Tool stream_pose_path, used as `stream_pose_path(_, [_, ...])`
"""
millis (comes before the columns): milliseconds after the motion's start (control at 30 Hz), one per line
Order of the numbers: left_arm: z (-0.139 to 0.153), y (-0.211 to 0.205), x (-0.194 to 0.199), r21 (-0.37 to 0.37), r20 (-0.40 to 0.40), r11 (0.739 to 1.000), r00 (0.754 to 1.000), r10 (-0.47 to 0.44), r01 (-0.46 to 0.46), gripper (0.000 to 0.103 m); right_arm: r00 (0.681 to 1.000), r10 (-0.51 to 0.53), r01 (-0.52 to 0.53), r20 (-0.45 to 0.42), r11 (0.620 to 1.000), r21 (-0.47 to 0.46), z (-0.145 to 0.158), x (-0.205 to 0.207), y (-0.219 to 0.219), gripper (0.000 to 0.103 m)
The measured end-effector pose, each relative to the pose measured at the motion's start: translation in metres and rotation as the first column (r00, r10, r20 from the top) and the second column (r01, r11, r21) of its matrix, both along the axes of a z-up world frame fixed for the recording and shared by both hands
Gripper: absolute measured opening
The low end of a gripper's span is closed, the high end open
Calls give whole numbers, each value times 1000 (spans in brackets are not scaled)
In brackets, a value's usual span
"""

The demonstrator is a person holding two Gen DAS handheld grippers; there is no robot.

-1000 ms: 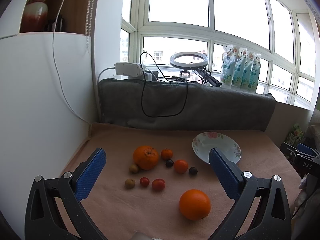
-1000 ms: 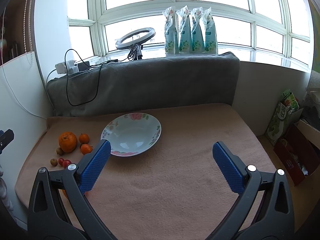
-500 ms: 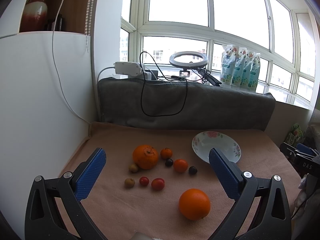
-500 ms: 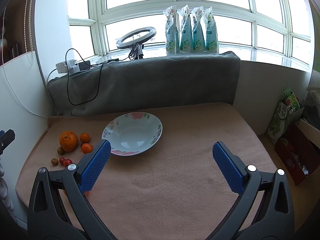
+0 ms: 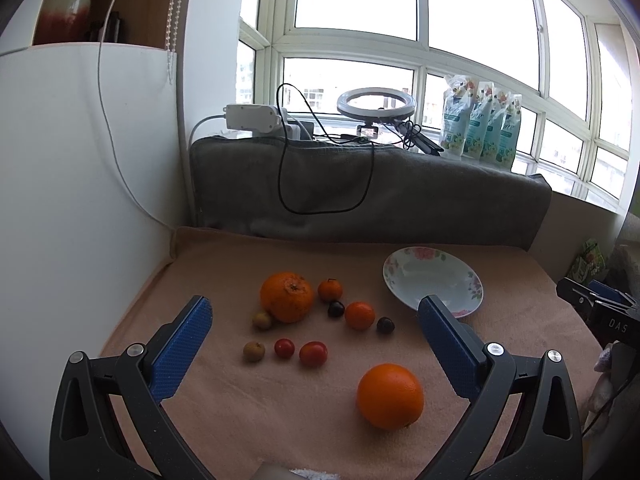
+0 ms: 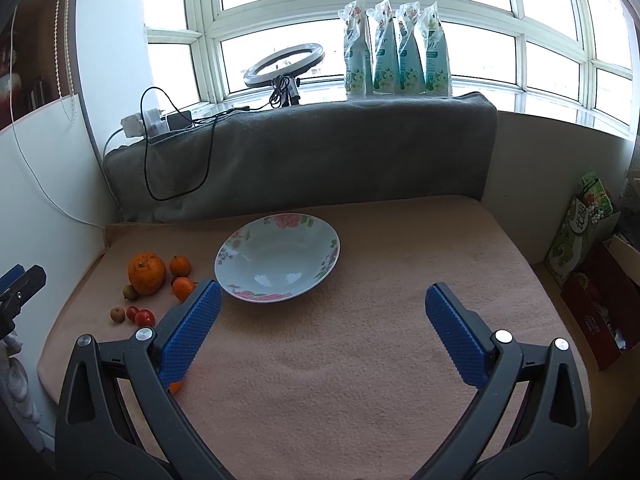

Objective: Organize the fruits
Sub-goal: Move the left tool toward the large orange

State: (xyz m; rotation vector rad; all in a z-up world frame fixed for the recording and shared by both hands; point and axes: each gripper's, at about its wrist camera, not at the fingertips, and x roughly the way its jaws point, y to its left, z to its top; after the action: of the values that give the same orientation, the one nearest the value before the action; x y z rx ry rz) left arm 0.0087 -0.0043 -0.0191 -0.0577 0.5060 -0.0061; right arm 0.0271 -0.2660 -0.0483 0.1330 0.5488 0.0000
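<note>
Over tan cloth [image 6: 360, 360], both hand-held grippers, left [image 5: 316, 328] and right [image 6: 322, 312], hover spread wide, empty.

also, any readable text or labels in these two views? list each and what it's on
"DAS": white letters on the black device at the right edge of the left wrist view; it may be cut off.
Pouches on the windowsill: script logo and label print, too blurred to read.
Green carton beside the table: large characters, not legible.
Red box below it: a pale mark, unreadable.
Floral bowl and fruit: no text.
</note>
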Motion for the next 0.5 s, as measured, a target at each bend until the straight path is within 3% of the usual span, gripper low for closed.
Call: stream_pose_path(500, [-34, 10, 5, -61, -108, 998, 994, -32, 26, 102, 990, 126, -121, -62, 990, 75, -15, 21, 11, 103])
